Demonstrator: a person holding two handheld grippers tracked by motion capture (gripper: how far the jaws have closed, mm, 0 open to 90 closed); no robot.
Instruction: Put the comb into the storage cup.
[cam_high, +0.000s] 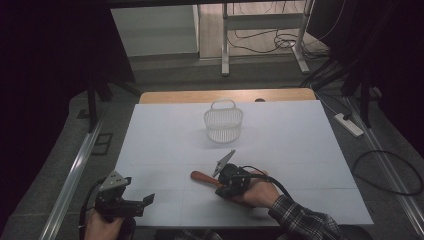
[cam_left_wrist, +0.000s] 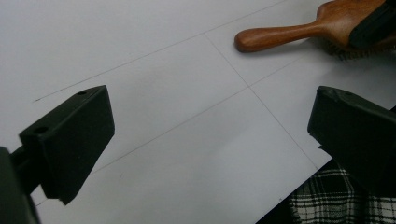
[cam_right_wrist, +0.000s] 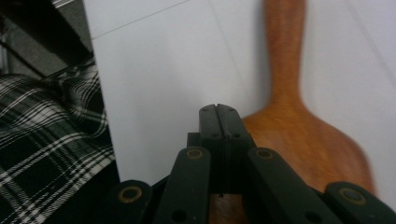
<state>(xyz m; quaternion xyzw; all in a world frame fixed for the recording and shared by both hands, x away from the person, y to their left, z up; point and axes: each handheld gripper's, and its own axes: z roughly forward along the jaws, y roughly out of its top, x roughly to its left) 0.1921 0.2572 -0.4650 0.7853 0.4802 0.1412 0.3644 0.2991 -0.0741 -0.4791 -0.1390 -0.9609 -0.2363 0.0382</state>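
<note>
A wooden hairbrush (cam_high: 200, 176) lies on the white table (cam_high: 300, 145), handle pointing left. My right gripper (cam_high: 222, 186) rests on the brush's head, and its jaws are shut flat together with nothing between them. In the right gripper view the closed gripper (cam_right_wrist: 218, 116) sits over the brush's smooth wooden back (cam_right_wrist: 308, 144), the handle running away from it. My left gripper (cam_high: 143, 202) hovers at the table's near left corner, open and empty. In the left gripper view its wide-apart gripper (cam_left_wrist: 210, 140) frames bare table, with the brush (cam_left_wrist: 285, 33) at the upper right, bristles down.
A white plastic basket (cam_high: 223, 122) with a handle stands upright at the table's far centre. A plaid sleeve (cam_high: 300, 220) comes in at the near edge. Beyond the table are desk legs, cables and a power strip (cam_high: 349, 125) on the floor.
</note>
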